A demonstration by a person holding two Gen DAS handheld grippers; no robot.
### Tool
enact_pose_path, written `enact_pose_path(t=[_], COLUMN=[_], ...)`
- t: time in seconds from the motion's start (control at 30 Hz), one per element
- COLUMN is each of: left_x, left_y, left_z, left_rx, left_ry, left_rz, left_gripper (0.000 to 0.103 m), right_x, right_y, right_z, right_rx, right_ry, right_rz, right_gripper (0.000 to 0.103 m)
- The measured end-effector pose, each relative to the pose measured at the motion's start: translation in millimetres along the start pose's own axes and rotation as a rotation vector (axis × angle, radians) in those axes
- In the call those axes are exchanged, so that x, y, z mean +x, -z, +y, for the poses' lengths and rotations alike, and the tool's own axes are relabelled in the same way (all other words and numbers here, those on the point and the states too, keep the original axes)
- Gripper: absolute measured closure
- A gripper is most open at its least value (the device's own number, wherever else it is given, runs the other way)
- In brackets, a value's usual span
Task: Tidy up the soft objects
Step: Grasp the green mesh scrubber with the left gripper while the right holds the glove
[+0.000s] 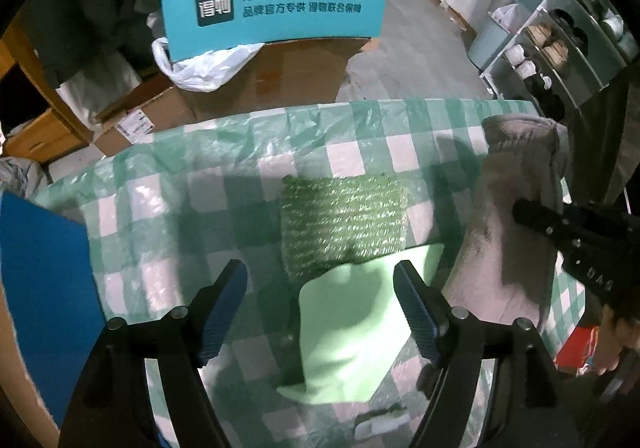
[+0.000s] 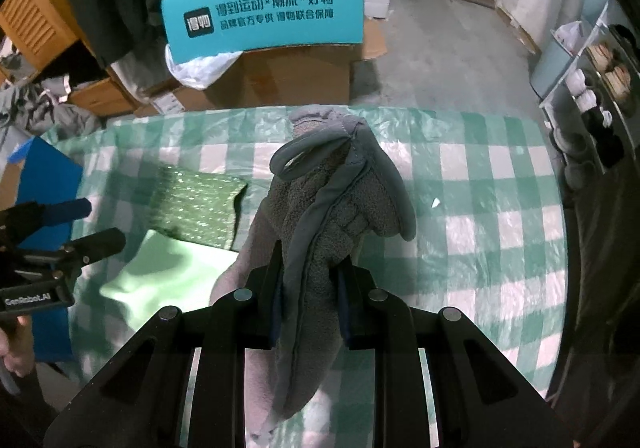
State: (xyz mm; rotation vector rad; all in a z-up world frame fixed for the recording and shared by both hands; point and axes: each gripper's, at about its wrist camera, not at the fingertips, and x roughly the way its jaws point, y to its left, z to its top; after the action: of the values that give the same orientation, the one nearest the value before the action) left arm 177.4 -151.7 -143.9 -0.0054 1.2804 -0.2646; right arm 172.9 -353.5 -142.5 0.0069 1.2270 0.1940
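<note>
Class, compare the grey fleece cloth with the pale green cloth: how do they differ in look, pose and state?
The grey fleece cloth is thick and fuzzy with a stitched hem; the pale green cloth is thin and smooth. The grey fleece cloth is bunched and clamped in the right gripper; the pale green cloth lies loose and nearly flat under the open left gripper, one edge over the green knitted pad. Both are soft fabrics on the checked tablecloth.

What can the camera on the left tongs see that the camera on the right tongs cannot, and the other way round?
Only the left view shows the open left tongs poised over the pale green cloth. Only the right view shows the right tongs clamped on the grey fleece glove and its loop. Both show the glove, cloth, green knitted pad, checked tablecloth and teal box.
</note>
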Motion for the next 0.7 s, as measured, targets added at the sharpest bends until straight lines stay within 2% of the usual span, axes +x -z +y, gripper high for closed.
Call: enact_pose_path(t=[0.27, 0.7], left_x=[30.8, 59.1], left_y=[-13.4, -18.3], left_z=[-3.8, -2.0], left_rx=[-0.029, -0.083], left_ry=[-0.006, 0.006], left_rz=[0.067, 0.119], left_gripper=[0.026, 0.025], right_x=[15.4, 25.5], right_y=[-2.6, -2.5], right_z=[0.7, 5.4], right_rx=[-0.009, -0.005], right_ry=[0.003, -0.016], right_rz=[0.027, 0.047], right_gripper=[0.083, 0.083])
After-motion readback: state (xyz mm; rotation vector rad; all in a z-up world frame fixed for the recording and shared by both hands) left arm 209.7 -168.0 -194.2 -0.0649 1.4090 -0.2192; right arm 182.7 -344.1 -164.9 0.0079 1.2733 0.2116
